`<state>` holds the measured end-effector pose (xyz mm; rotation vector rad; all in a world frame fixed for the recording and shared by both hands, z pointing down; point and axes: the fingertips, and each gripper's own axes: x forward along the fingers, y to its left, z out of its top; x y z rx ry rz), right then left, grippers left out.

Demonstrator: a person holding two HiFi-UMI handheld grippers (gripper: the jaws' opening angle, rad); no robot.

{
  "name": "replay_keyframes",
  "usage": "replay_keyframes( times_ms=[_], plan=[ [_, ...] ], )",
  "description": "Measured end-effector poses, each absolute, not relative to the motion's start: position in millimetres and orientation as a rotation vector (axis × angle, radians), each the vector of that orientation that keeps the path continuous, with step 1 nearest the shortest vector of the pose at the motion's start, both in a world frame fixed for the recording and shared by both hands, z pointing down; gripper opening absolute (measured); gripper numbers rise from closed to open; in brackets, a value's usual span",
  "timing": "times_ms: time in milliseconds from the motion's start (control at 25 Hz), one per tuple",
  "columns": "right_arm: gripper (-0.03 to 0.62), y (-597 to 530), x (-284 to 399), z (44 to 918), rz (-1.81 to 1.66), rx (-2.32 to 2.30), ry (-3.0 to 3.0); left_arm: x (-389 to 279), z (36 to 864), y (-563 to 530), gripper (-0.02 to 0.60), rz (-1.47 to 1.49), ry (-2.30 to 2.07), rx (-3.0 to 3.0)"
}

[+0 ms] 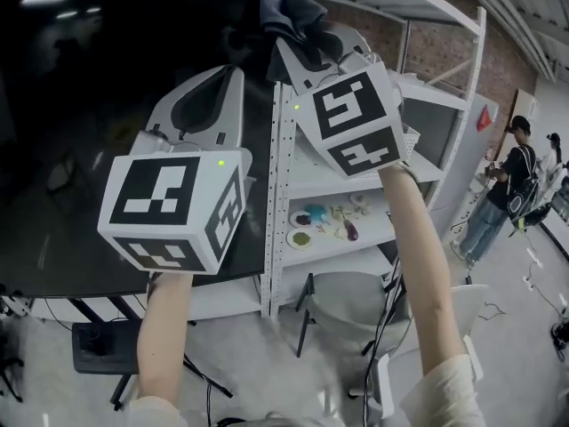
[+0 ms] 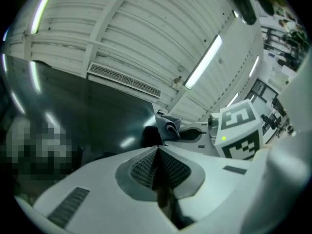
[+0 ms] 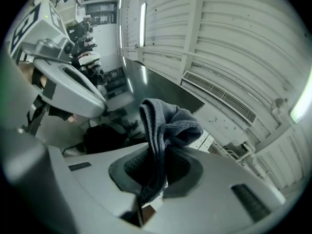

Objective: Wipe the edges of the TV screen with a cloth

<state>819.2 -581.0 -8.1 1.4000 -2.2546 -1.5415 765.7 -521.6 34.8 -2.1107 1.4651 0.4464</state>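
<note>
Left claw [image 2: 157, 149] hangs shut, empty; right claw [image 3: 155, 160] pinches cloth [image 3: 170, 123] at 2 o'clock edge of TV screen [image 1: 89, 87], wiping likely unfinished

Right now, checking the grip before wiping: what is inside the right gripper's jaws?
A grey cloth is clamped in the right gripper. Its bunched end sticks out past the jaws. The stretch of cloth pinched between the jaws is covered and cannot be seen.

White metal shelf unit [image 1: 283, 185]: small colourful items [image 1: 324, 222] are laid on a middle tier. A dark box [image 1: 98, 347] is set on the floor [image 1: 267, 363].
</note>
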Motion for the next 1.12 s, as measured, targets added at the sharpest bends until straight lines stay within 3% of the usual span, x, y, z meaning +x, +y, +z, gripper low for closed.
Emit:
replay_keyframes(
  times_ms=[560,1120],
  plan=[
    [0.049,-590,815,144,-1.506,1.300,-2.200,762,180,-540,0.015,0.421,1.598,-2.106],
    [0.049,-611,810,390,-1.087,1.226,-2.289,745,359,-538,0.015,0.398,1.825,-2.194]
  ],
)
